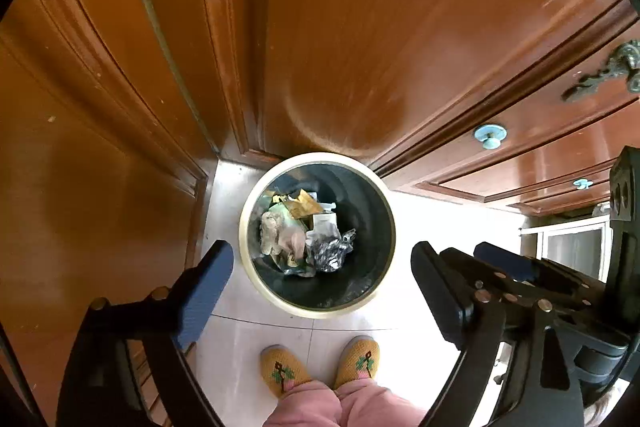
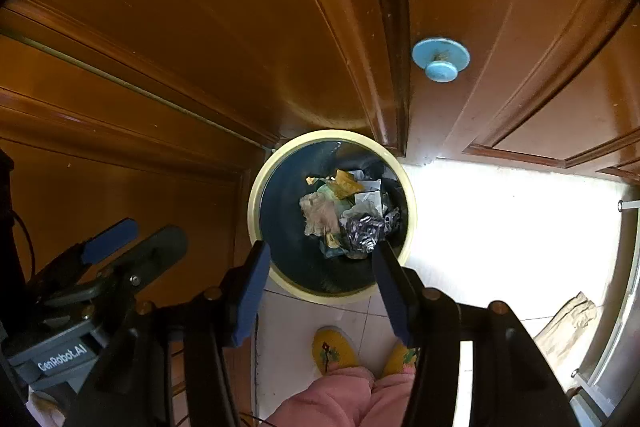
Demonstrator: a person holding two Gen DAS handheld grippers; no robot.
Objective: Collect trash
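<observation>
A round trash bin with a cream rim [image 1: 244,215] and dark inside stands on the tiled floor against wooden cabinets; it also shows in the right wrist view [image 2: 254,203]. Crumpled trash [image 1: 304,239] lies at its bottom: paper, foil, wrappers [image 2: 344,215]. My left gripper [image 1: 320,291] is open and empty, held high above the bin. My right gripper [image 2: 320,287] is open and empty, also above the bin. The right gripper shows at the right in the left wrist view [image 1: 516,279]. The left gripper shows at the lower left in the right wrist view [image 2: 136,239].
Wooden cabinet doors [image 1: 360,27] with blue knobs [image 2: 440,61] stand behind the bin. The person's yellow slippers [image 1: 320,363] and pink trousers [image 2: 344,399] are just in front of it. Bright white floor [image 2: 500,227] lies to the right. A paper bag [image 2: 568,331] lies at the far right.
</observation>
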